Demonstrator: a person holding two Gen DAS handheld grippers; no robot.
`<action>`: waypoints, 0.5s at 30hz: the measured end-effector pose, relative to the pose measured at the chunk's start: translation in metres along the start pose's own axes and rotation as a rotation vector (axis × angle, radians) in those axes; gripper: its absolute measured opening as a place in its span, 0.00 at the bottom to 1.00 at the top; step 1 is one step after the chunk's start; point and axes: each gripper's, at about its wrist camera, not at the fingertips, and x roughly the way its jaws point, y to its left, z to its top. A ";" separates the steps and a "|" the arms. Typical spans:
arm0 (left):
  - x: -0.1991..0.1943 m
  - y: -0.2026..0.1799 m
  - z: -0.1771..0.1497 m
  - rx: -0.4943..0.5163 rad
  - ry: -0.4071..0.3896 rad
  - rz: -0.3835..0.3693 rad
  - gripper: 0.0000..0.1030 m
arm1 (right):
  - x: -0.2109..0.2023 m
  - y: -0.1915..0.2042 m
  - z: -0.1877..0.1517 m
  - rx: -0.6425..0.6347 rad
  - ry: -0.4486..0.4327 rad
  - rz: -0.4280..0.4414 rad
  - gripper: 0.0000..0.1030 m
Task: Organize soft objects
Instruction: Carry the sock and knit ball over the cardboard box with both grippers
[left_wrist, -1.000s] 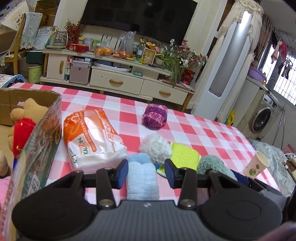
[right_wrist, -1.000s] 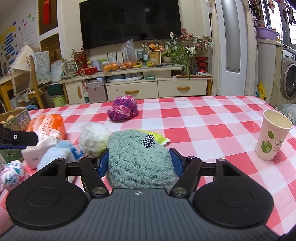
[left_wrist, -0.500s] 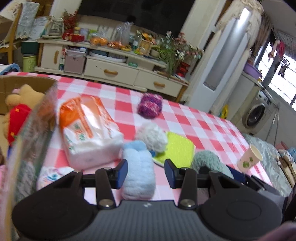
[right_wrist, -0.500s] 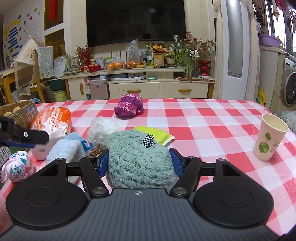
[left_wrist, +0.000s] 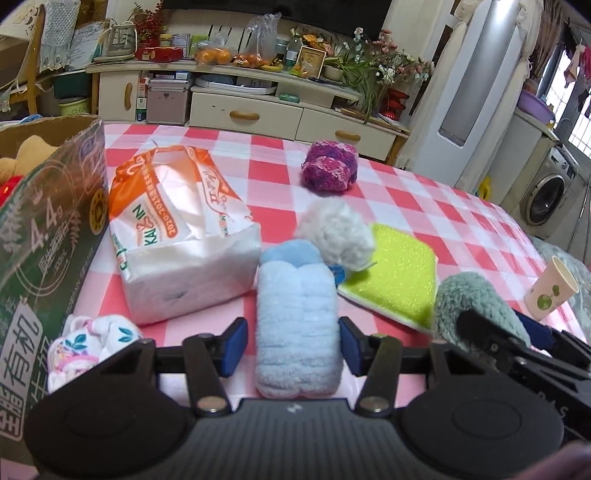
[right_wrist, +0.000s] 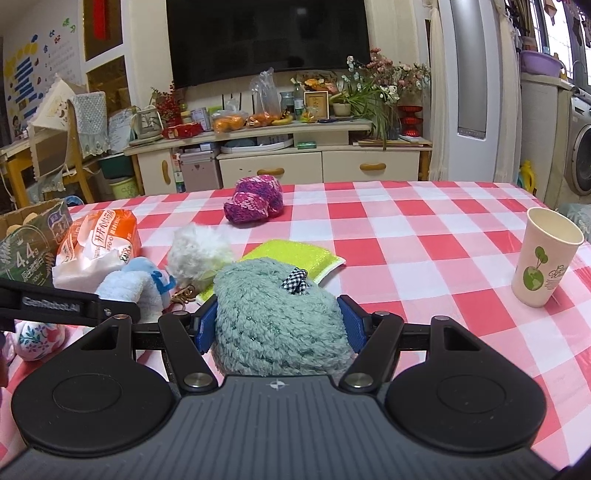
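Observation:
A light blue plush (left_wrist: 297, 314) lies on the checked tablecloth, between the jaws of my left gripper (left_wrist: 291, 347). The jaws are closing, and a small gap still shows at the left pad (left_wrist: 234, 345). My right gripper (right_wrist: 279, 325) is shut on a teal fuzzy plush (right_wrist: 273, 317) with a small checked bow; both blue pads press its sides. That teal plush (left_wrist: 465, 295) and the right gripper's black frame show at the right of the left wrist view. A white fluffy ball (left_wrist: 336, 236), a yellow-green pad (left_wrist: 399, 273) and a purple knitted item (left_wrist: 328, 170) lie beyond.
An orange-and-white tissue pack (left_wrist: 177, 229) lies left of the blue plush. A cardboard box (left_wrist: 48, 221) holding plush toys stands at the far left, with a small floral bundle (left_wrist: 92, 339) beside it. A paper cup (right_wrist: 546, 258) stands at the right of the table.
My left gripper has sunk and tipped down over the light blue plush, which now sits between its jaws. The right gripper keeps still on the teal plush.

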 end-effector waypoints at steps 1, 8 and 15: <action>0.001 0.000 0.000 0.004 0.002 0.002 0.39 | -0.001 0.000 0.000 -0.001 -0.001 0.005 0.81; -0.009 -0.004 0.002 0.022 -0.018 -0.016 0.35 | -0.005 0.002 0.002 -0.010 -0.008 0.013 0.81; -0.031 0.004 0.009 -0.009 -0.071 -0.051 0.35 | -0.009 0.007 0.006 -0.024 -0.021 0.018 0.81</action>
